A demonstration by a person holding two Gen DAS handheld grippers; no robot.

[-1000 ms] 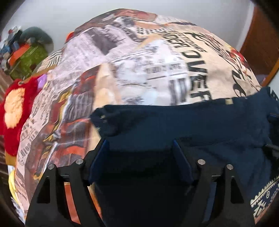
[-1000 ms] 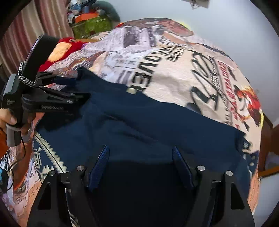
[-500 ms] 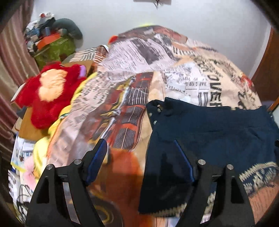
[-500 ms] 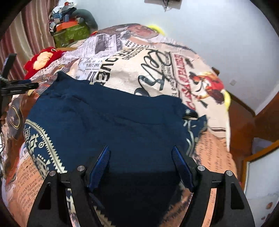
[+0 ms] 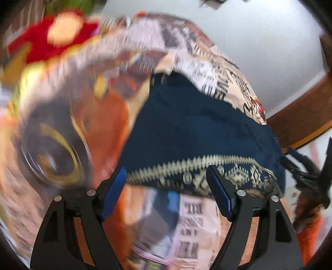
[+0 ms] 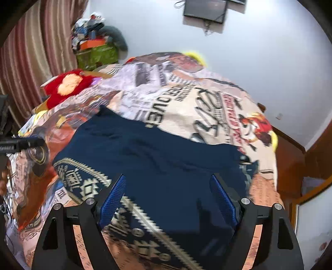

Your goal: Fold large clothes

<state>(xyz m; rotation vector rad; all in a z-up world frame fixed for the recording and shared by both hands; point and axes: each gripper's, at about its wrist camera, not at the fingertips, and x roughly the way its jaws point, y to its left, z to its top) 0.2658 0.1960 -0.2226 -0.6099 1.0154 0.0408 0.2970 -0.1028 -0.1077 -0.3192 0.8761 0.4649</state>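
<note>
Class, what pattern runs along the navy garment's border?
A cream zigzag-and-diamond band, clearest in the left wrist view.

A bedspread (image 6: pixel 207 108) printed with newspaper text and cartoon figures covers the bed; it is blurred in the left wrist view. A red plush toy (image 6: pixel 66 87) with an orange patch lies at its far left edge, beside striped curtains (image 6: pixel 31 58). Behind the toy, a green bag (image 6: pixel 97 54) sits under a heap of clutter in the corner. A dark screen (image 6: pixel 204 10) hangs on the white wall (image 6: pixel 259 62). Brown wooden furniture (image 6: pixel 315 157) stands at the right.
</note>
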